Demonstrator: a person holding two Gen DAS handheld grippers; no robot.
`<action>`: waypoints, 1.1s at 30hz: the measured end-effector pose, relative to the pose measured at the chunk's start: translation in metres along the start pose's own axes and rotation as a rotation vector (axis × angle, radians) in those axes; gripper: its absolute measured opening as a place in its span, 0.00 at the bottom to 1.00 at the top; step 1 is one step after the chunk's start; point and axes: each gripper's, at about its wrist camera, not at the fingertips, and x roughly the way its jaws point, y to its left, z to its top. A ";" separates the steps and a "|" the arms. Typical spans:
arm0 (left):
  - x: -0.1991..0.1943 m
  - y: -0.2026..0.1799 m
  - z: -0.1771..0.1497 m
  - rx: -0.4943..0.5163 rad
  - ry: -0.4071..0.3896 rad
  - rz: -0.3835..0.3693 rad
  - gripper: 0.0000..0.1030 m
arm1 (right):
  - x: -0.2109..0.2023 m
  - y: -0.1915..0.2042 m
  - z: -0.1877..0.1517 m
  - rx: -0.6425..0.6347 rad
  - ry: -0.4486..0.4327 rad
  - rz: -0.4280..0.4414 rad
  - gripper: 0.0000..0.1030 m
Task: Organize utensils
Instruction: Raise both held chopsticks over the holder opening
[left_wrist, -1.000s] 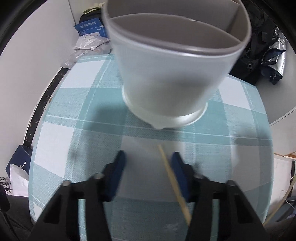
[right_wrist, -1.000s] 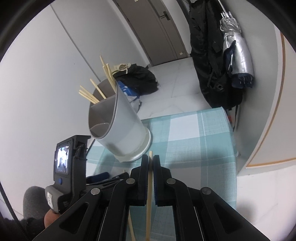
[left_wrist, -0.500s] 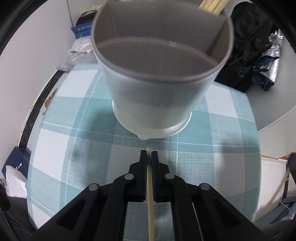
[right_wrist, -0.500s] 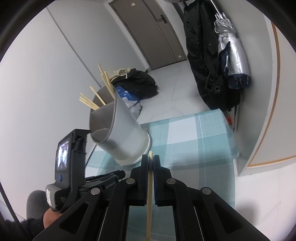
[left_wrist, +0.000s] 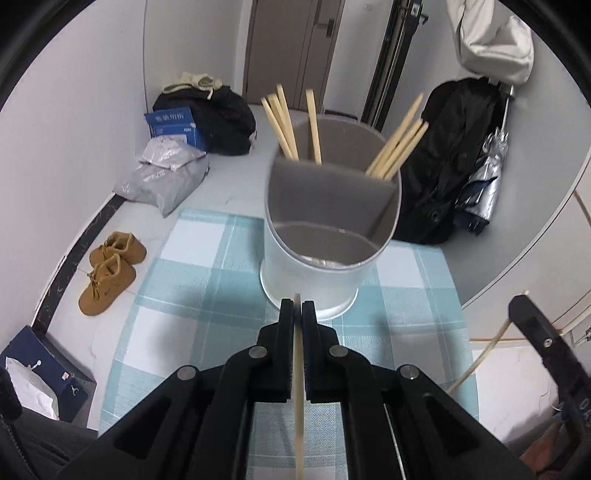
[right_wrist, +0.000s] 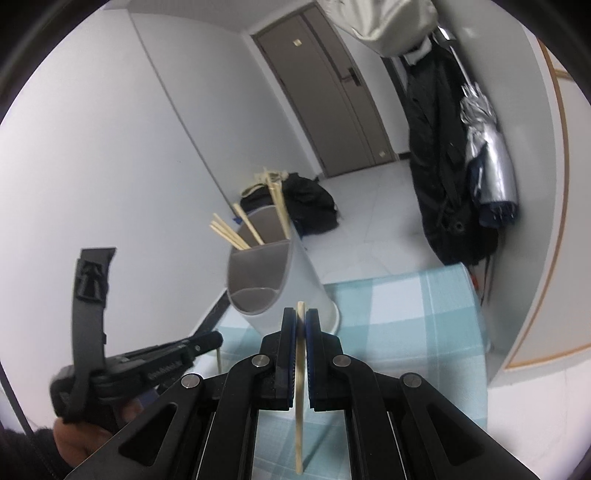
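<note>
A grey divided utensil holder (left_wrist: 325, 236) stands on the teal checked tablecloth (left_wrist: 184, 295), with several wooden chopsticks (left_wrist: 284, 122) in its two back compartments; the front one shows none. My left gripper (left_wrist: 297, 308) is shut on one chopstick (left_wrist: 298, 387), raised just before the holder's base. My right gripper (right_wrist: 301, 317) is shut on another chopstick (right_wrist: 300, 398), to the right of the holder (right_wrist: 273, 280). The left gripper also shows in the right wrist view (right_wrist: 218, 338).
The table's edges (left_wrist: 454, 295) fall away to the floor. On the floor lie brown shoes (left_wrist: 110, 269), bags (left_wrist: 166, 177) and black clothing (left_wrist: 218, 118). A coat and umbrella (right_wrist: 487, 162) hang at the right by the wall.
My left gripper closed on the chopstick that lay on the cloth and lifted it, pulling back from the holder. My right gripper rose with its chopstick still held.
</note>
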 end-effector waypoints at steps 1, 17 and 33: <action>-0.003 -0.003 0.000 0.005 -0.010 -0.013 0.01 | 0.000 0.002 0.000 -0.008 -0.003 0.002 0.04; -0.048 0.010 0.013 0.018 -0.101 -0.099 0.01 | 0.002 0.038 0.004 -0.117 -0.035 -0.002 0.04; -0.076 0.001 0.058 0.104 -0.153 -0.184 0.00 | -0.003 0.062 0.062 -0.133 -0.123 0.004 0.04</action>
